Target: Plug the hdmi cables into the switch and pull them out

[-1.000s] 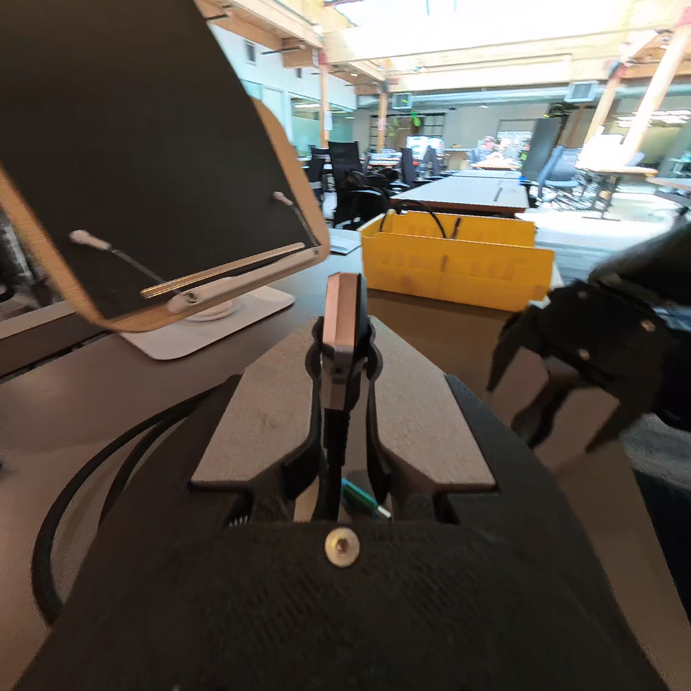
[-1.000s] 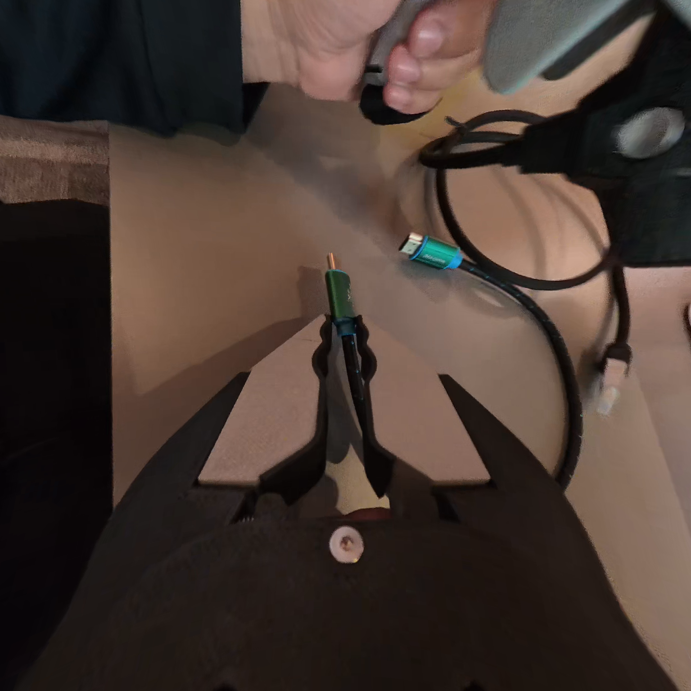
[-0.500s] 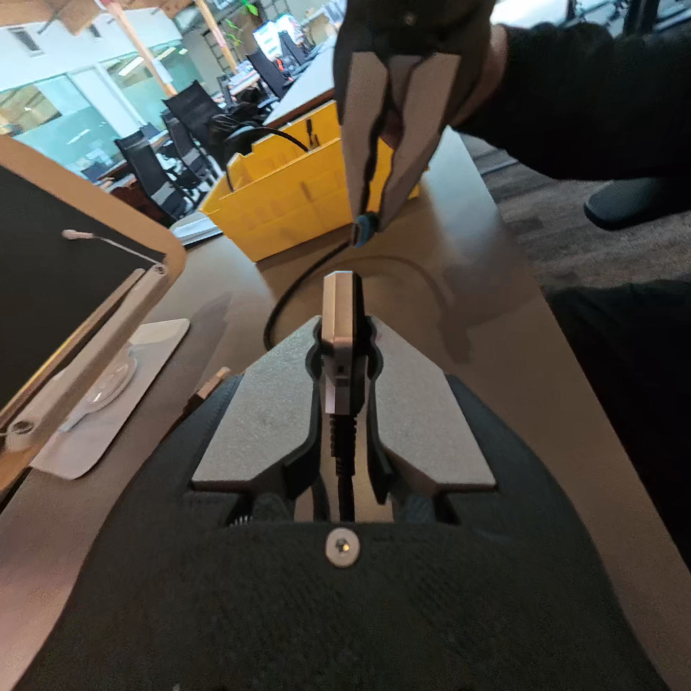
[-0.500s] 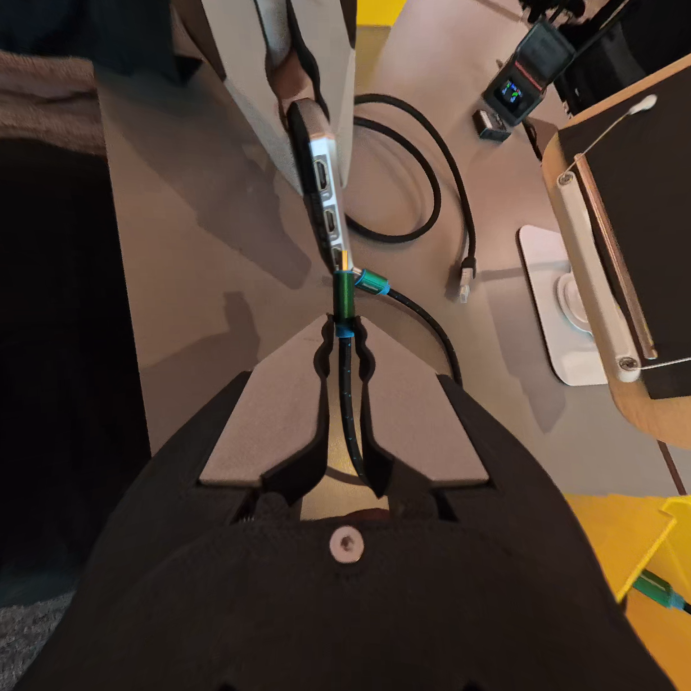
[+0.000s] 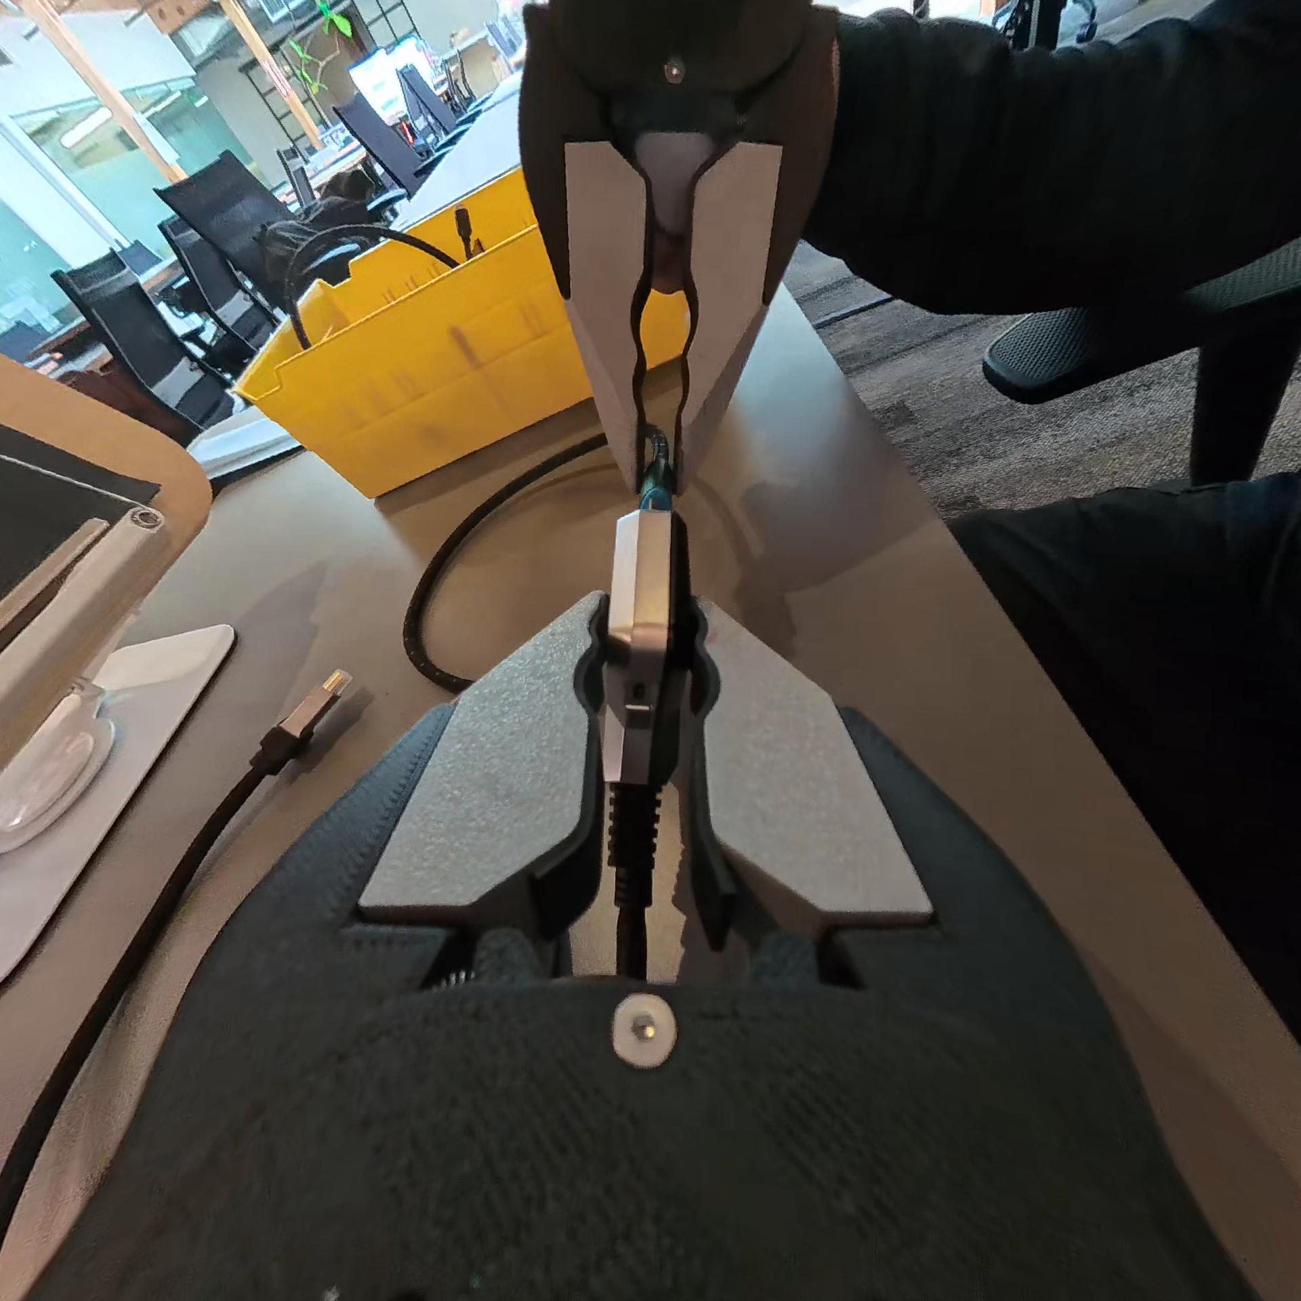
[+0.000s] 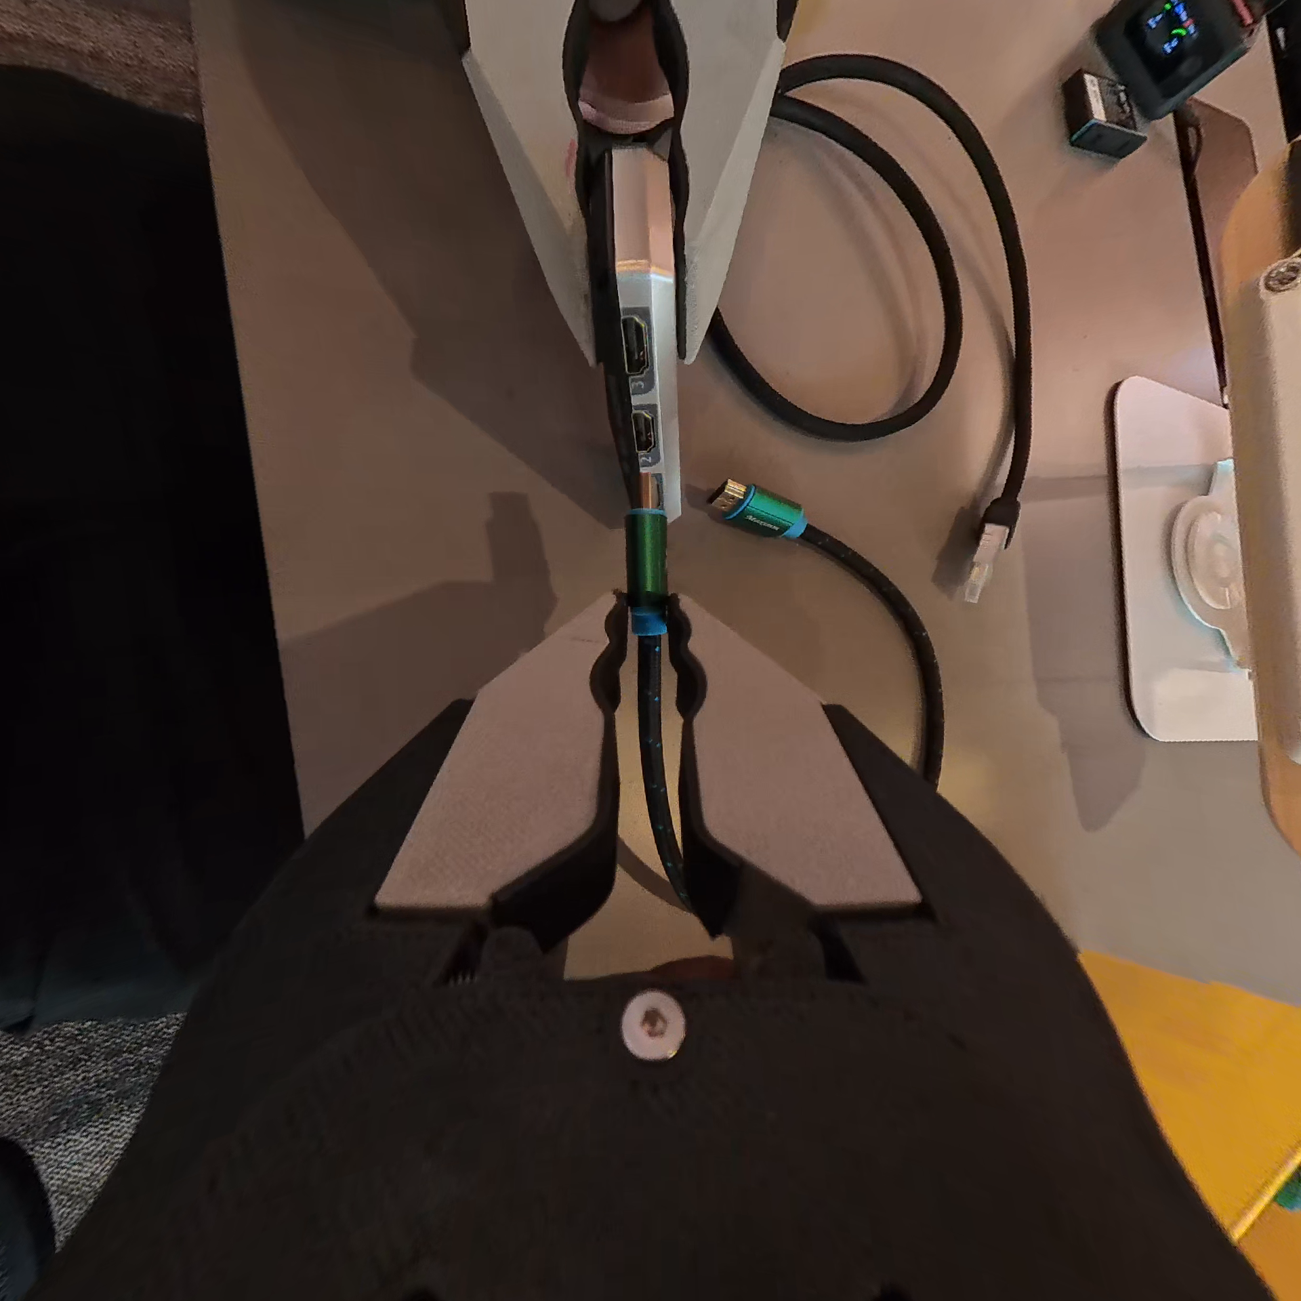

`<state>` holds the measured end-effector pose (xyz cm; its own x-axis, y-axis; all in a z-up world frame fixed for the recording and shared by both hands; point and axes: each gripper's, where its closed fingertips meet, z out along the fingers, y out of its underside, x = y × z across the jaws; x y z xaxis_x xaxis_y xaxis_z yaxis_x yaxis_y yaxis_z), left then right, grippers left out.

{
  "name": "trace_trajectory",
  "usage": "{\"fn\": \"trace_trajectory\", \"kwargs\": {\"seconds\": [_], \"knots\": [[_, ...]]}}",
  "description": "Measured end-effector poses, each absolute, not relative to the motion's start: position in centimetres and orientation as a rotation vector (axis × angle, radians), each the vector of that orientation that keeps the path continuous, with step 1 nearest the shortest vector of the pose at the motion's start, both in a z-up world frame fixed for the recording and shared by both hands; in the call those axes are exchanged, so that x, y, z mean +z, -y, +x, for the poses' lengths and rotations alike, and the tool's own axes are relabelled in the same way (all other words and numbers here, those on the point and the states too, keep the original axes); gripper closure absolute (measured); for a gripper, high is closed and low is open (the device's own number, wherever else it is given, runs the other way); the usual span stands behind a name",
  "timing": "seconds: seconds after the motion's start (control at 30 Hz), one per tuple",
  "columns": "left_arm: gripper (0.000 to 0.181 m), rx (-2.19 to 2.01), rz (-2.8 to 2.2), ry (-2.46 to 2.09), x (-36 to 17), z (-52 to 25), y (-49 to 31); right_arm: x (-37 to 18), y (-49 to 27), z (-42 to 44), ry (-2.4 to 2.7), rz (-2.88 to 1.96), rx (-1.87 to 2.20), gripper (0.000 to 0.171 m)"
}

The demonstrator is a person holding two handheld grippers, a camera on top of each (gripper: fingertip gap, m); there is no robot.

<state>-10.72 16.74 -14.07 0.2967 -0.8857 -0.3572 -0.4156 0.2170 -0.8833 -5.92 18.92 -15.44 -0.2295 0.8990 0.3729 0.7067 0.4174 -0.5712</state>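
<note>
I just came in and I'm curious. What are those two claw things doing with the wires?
The left gripper holds a silver switch up off the table. The right gripper holds a green HDMI plug at the switch's end port. Two other ports look empty, and a second green plug lies on the table.

Desk clutter beside the work area

A yellow bin (image 5: 394,394) sits at the far side of the table (image 5: 880,633), a black cord hanging over its rim. A network cable (image 6: 985,535) lies coiled near a white stand base (image 6: 1168,563). A small lit device (image 6: 1161,49) rests behind it. Office chairs (image 5: 176,296) stand beyond.
</note>
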Motion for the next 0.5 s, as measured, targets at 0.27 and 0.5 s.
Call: {"fn": "trace_trajectory", "kwargs": {"seconds": [0.27,0.5], "knots": [[0.163,-0.355,-1.385,-1.287,-14.43,-10.95,-17.54,-15.67,-18.70,-6.16,2.014,-1.368,0.391,0.162],[0.162,-0.368,-1.427,-1.306,-14.82,-10.91,-17.44,-16.12,-18.83,-6.43,2.020,-1.371,0.359,0.163]]}}
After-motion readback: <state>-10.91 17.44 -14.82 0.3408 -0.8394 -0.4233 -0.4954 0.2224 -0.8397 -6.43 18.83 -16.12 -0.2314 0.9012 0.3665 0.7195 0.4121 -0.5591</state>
